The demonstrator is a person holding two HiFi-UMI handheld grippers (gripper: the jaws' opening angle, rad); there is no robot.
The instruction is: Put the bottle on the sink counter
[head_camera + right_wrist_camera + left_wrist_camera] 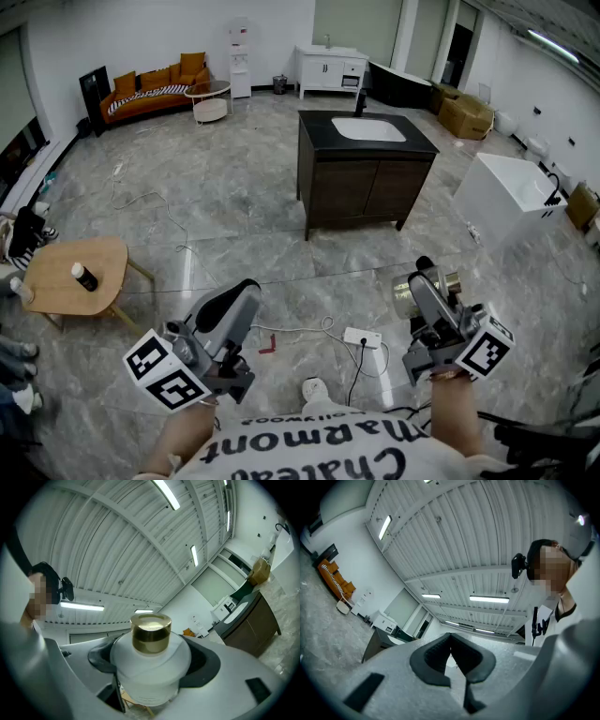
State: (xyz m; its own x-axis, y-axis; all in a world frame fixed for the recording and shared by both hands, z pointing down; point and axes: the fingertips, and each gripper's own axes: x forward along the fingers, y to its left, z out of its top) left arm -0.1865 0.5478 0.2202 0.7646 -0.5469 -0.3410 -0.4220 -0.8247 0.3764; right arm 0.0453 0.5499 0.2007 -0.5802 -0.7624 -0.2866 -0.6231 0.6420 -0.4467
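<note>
I'm looking down on a grey marble-tile floor (234, 187) in a big open room. The largest piece on it is the sink counter (367, 173), dark wood with a white basin set in a black top, standing alone in the middle. To its right is a white tub (511, 197), and far back to the left is an orange sofa (155, 86) against the wall. A white cabinet (330, 69) stands at the back wall, with cardboard boxes (466, 117) at the rear right. A small wooden table (70, 281) stands at my left and carries a small white bottle with a dark cap. The shirt (319, 450) at the bottom edge has black print that reads "Chateau Marmont", upside down to me. A smaller line under it is too fine to read. The left gripper (451, 638) is low at my left, its two dark pads pressed tip to tip with nothing between them. The right gripper (427, 286) is at my right, jaws spread wide and clamped on the bottle (151, 665). That bottle has a white, rounded body and a gold cap that points out past the jaws. The faint print low on its body is too small for me to read. It is held over the floor, well short of the sink counter. A white power strip (362, 337) lies on the floor between the two grippers, with its cable looping beside it.
</note>
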